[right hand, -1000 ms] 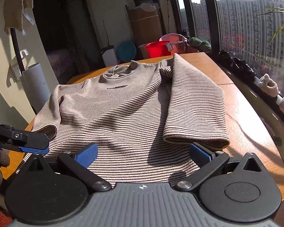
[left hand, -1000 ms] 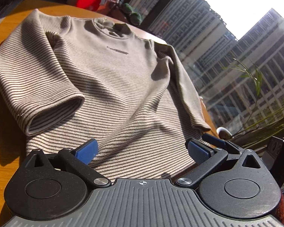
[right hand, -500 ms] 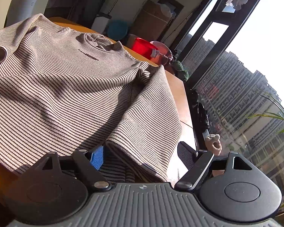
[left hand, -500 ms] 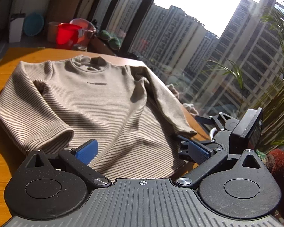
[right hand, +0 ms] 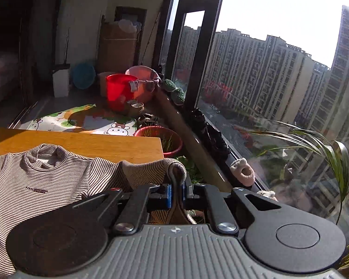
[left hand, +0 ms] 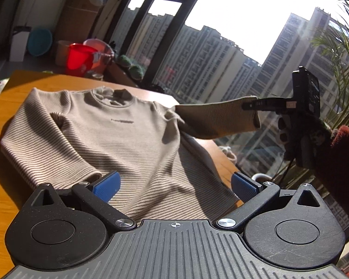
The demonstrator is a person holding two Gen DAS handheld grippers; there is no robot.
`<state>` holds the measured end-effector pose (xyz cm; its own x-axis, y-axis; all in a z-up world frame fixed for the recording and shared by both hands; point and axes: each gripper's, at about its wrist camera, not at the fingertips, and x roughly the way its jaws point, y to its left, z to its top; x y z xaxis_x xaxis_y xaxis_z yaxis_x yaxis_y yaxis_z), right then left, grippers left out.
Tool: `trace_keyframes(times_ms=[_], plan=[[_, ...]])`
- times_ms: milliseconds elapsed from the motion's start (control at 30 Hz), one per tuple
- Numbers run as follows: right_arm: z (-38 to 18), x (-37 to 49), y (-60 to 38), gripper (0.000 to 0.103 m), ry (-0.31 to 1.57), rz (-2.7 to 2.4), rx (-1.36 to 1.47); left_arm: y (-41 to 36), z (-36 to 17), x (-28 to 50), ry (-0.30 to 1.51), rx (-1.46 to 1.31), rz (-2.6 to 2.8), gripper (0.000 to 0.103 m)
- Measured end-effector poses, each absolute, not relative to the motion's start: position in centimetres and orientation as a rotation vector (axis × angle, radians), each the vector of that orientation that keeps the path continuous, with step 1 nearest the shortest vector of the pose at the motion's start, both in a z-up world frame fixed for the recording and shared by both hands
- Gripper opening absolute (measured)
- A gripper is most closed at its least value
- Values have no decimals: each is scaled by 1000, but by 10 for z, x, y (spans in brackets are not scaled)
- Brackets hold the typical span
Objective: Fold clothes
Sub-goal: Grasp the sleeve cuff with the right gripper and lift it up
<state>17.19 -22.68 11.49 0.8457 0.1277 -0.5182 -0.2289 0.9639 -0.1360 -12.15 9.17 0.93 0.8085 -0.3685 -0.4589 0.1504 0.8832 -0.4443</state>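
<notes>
Striped sweater (left hand: 118, 139) laid flat on wooden surface (left hand: 2, 186), no fold completed yet. Left claw (left hand: 174, 186) held spread wide, empty, over near hem. Right claw (right hand: 176, 191), jaws just closed, clenched on sleeve cuff (left hand: 249, 116), sleeve lifted clear. Pinch shown close only in right view; raised sleeve's full span only in left.

I see sunlight flooding through a tall window (right hand: 256, 74) onto the wooden counter (left hand: 2, 121); a red bucket (right hand: 119, 91) stands beyond.

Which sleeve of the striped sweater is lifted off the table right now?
The sleeve nearest the window, pinched at its cuff by the right gripper; the other sleeve lies flat.
</notes>
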Motion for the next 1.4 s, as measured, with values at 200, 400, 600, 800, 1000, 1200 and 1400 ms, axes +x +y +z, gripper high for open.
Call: trace_keyframes(times_ms=[200,400,600,800,1000,1200,1400], plan=[[163,188,-223,8,469,251,-34,96,10,-125,563,-421,-281,103],[177,208,-199,8,496,326,100,99,8,-125,565,-428,-277,103],[184,218,-163,8,516,405,141,103,5,-125,567,-442,-274,103],[188,216,-122,8,538,472,106,108,3,-125,570,-460,-272,103],[188,212,-79,8,561,531,70,111,-1,-123,580,-479,-268,103],[190,206,-38,10,580,583,20,114,-3,-123,580,-487,-262,103],[200,192,-18,14,544,631,0,114,-4,-124,585,-490,-254,103]])
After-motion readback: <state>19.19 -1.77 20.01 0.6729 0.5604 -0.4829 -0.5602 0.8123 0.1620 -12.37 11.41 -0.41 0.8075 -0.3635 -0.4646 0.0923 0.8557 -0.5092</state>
